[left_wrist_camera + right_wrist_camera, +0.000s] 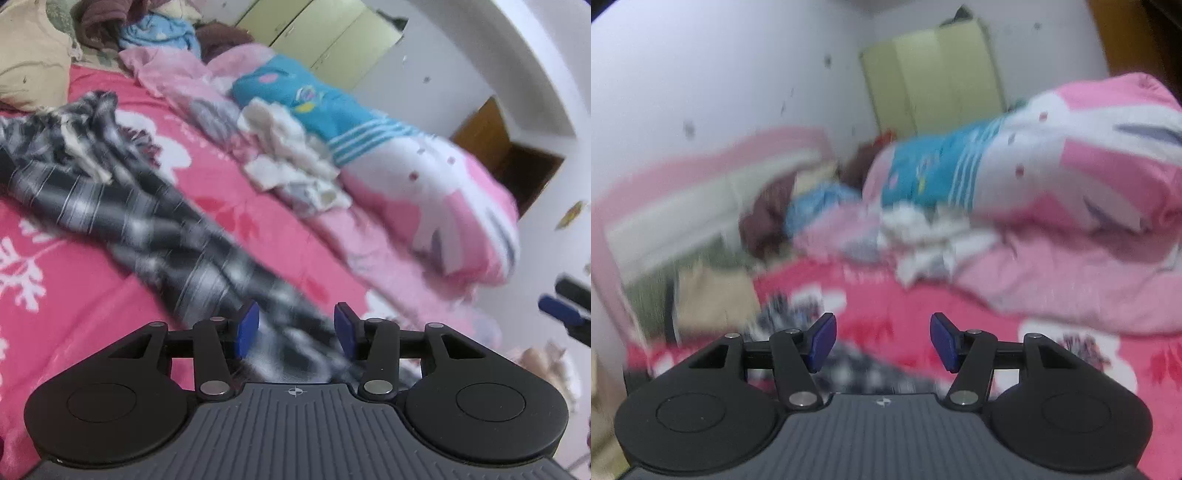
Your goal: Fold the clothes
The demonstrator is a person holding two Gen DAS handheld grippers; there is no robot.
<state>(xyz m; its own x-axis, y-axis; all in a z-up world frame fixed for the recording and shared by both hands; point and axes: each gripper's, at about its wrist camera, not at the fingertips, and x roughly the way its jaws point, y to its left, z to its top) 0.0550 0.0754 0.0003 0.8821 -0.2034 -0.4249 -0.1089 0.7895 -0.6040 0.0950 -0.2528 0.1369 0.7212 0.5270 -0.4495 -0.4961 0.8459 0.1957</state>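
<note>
A black-and-white plaid garment (122,206) lies crumpled in a long strip across the pink-red bedspread (74,295). Its near end runs under my left gripper (295,328), whose blue pads stand apart above the cloth without pressing on it, so it is open. My right gripper (882,341) is open too, with nothing between its pads. It hangs over the bedspread (905,306), and the blurred plaid garment (857,369) lies just below it. The right gripper's blue fingertips (554,308) also show at the right edge of the left wrist view.
A heap of clothes sits further up the bed: white crumpled pieces (291,158), a teal top (295,96) and a rolled pink and white quilt (443,206). A beige pillow (29,66) lies at the head end. A pale green wardrobe (931,74) stands against the wall.
</note>
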